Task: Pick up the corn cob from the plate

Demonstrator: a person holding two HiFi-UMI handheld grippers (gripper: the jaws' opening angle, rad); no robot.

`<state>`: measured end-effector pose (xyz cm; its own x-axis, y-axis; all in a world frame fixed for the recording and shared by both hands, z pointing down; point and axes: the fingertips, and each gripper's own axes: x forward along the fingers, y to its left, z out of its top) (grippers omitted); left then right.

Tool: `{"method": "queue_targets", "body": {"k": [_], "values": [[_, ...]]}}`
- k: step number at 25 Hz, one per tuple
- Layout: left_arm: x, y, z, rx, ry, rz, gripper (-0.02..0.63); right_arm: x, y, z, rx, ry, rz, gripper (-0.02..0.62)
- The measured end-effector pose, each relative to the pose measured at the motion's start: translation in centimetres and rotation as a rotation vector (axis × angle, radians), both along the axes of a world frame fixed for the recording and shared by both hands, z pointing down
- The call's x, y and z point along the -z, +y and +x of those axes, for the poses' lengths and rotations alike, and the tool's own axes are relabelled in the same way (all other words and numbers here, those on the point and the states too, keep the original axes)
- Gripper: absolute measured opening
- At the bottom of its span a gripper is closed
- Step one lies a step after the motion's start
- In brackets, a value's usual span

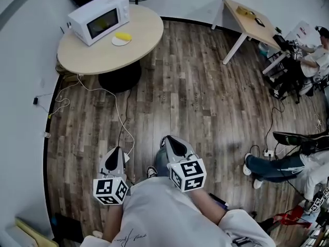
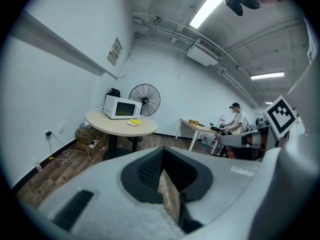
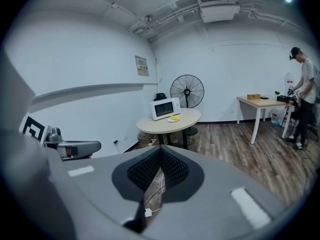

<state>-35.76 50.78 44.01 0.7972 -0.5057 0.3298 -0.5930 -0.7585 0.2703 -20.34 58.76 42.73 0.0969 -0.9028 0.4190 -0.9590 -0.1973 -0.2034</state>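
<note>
Yellow corn (image 1: pixel 123 36) lies on a plate (image 1: pixel 116 42) on the worktop (image 1: pixel 103 58), far off. Left tool (image 1: pixel 116 151) and right tool (image 1: pixel 168 141) are both closed, empty. Approach first, then part one.

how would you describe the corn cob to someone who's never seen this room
Find the round wooden table by the wall, with the white microwave on it. Just in front of the microwave sits a small white plate, and the corn cob lies on it. It is the only bright yellow thing on that table.
</note>
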Motion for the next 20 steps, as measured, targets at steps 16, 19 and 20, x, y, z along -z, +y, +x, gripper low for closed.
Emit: {"method": "queue_targets", "body": {"k": [16,19,20], "values": [[0.3,-9.1,10.8,0.007,-0.058,0.018,-0.009,3.2,-9.0,14.3,-0.073,-0.126,0.135,-0.003],[0.6,-11.0,13.8,0.011,-0.048,0.013,-0.009,3.3,-11.2,17.3,-0.066,-0.134,0.136,-0.003],[0.8,-11.5,14.8,0.011,-0.046,0.012,-0.009,3.3,-11.7,18.2,-0.063,-0.139,0.135,-0.003]]}}
